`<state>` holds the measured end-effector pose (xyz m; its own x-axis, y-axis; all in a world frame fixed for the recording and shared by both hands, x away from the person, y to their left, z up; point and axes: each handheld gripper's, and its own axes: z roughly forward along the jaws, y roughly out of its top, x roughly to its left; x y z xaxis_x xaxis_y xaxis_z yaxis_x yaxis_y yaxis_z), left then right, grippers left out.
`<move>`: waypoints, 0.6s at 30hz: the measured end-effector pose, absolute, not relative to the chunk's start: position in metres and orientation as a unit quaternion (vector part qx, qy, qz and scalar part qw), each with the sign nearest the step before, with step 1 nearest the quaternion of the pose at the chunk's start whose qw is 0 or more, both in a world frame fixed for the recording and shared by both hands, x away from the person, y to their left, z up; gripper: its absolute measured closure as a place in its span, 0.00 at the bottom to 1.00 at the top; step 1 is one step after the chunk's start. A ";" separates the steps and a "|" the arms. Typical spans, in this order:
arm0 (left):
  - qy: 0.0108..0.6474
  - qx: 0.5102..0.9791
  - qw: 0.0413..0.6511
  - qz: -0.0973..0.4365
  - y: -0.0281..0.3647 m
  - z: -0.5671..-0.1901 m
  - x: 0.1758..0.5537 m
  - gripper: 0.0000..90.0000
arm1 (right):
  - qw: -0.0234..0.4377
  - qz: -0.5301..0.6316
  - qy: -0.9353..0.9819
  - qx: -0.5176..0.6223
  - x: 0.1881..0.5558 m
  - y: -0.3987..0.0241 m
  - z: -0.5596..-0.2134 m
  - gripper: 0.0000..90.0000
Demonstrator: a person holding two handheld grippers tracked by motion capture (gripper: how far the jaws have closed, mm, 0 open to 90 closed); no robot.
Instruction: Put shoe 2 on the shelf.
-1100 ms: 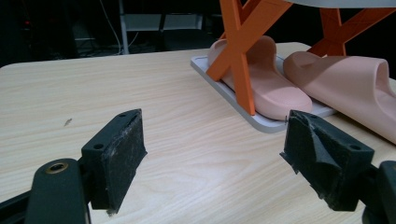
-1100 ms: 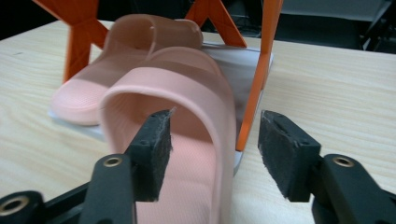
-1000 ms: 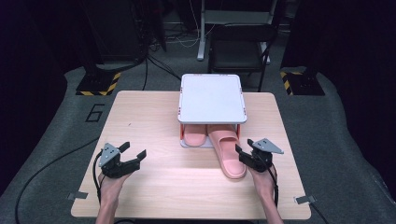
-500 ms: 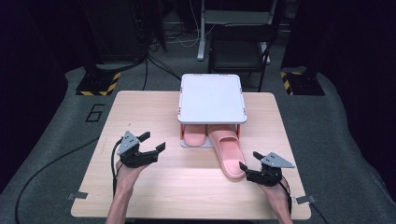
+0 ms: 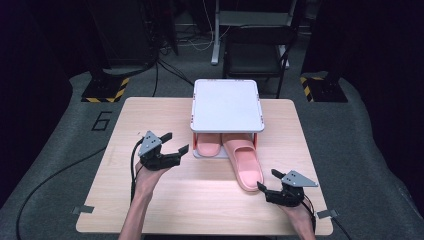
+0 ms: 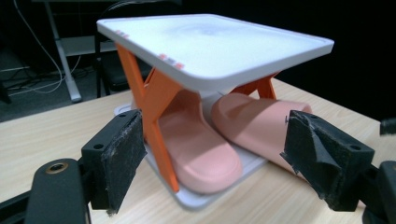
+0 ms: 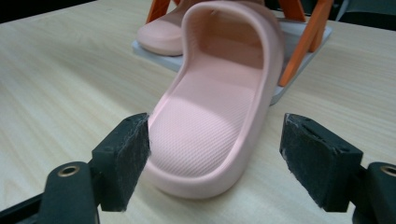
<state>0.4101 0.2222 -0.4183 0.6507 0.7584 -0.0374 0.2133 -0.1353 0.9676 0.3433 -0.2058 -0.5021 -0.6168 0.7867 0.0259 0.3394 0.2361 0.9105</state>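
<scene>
A small rack with a white top [image 5: 227, 105] and orange legs [image 6: 152, 100] stands mid-table on a white base. One pink slipper [image 5: 207, 146] [image 6: 196, 149] lies fully under it. A second pink slipper [image 5: 245, 165] [image 7: 210, 121] sits half out, its heel pointing toward the near edge. My left gripper [image 5: 176, 142] [image 6: 219, 156] is open, just left of the rack and aimed at the tucked slipper. My right gripper [image 5: 268, 180] [image 7: 219, 158] is open, close behind the second slipper's heel, not touching it.
The wooden table [image 5: 150, 120] has tape marks at its near corners. A dark chair [image 5: 255, 55] and cables stand beyond the far edge. Black cables trail from both grippers off the near side.
My left gripper has moved forward and right, toward the rack. My right gripper has drawn back from the slipper's heel toward the near edge. The slippers have not moved.
</scene>
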 end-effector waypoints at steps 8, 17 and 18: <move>0.329 0.719 0.567 0.231 0.191 -0.406 0.440 0.22 | 0.207 0.488 0.772 0.352 0.335 -0.205 -0.513 0.26; 0.317 0.718 0.572 0.239 0.169 -0.395 0.460 0.22 | 0.202 0.462 0.796 0.336 0.336 -0.202 -0.520 0.26; 0.317 0.718 0.571 0.239 0.167 -0.394 0.463 0.22 | 0.199 0.456 0.799 0.338 0.336 -0.201 -0.521 0.26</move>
<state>0.4634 0.1667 -0.3944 0.6846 0.7287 -0.0186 0.1826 -0.1467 0.9722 0.3364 -0.2012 -0.5208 -0.6922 0.7216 -0.0099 0.3591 0.3564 0.8626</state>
